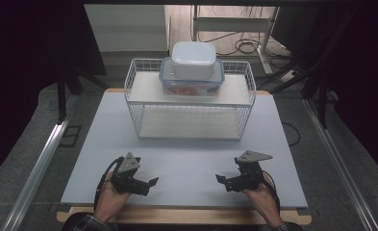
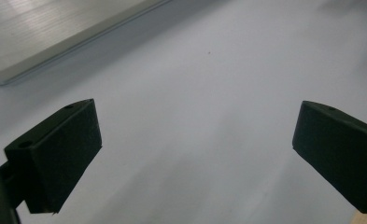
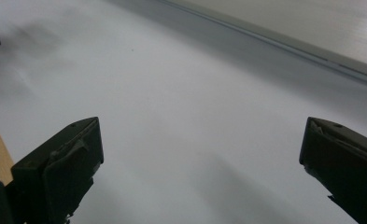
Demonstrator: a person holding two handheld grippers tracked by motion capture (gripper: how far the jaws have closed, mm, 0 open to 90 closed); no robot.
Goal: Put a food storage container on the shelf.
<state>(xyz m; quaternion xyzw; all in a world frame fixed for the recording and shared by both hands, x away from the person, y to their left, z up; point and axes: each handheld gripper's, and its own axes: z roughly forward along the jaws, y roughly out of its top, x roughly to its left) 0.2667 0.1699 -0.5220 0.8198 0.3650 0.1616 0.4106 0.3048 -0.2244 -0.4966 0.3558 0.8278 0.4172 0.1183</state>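
Observation:
A white wire rack [image 1: 189, 103] stands at the back middle of the pale mat [image 1: 186, 163]. On its upper shelf sits a clear box with a blue-rimmed lid [image 1: 191, 83] that holds something orange, and a white lidded box [image 1: 193, 58] is stacked on top of it. My left gripper [image 1: 149, 186] rests low at the front left of the mat, open, with bare mat between its jaws [image 2: 195, 140]. My right gripper [image 1: 223, 183] mirrors it at the front right, also open over bare mat [image 3: 202, 154]. The two grippers point toward each other.
The rack's lower shelf board [image 2: 55, 32] [image 3: 312, 28] lies ahead of both grippers. The wooden table edge [image 1: 186, 216] runs along the front under the mat. Metal rails [image 1: 37, 159] flank the table, and cables lie on the floor behind the rack.

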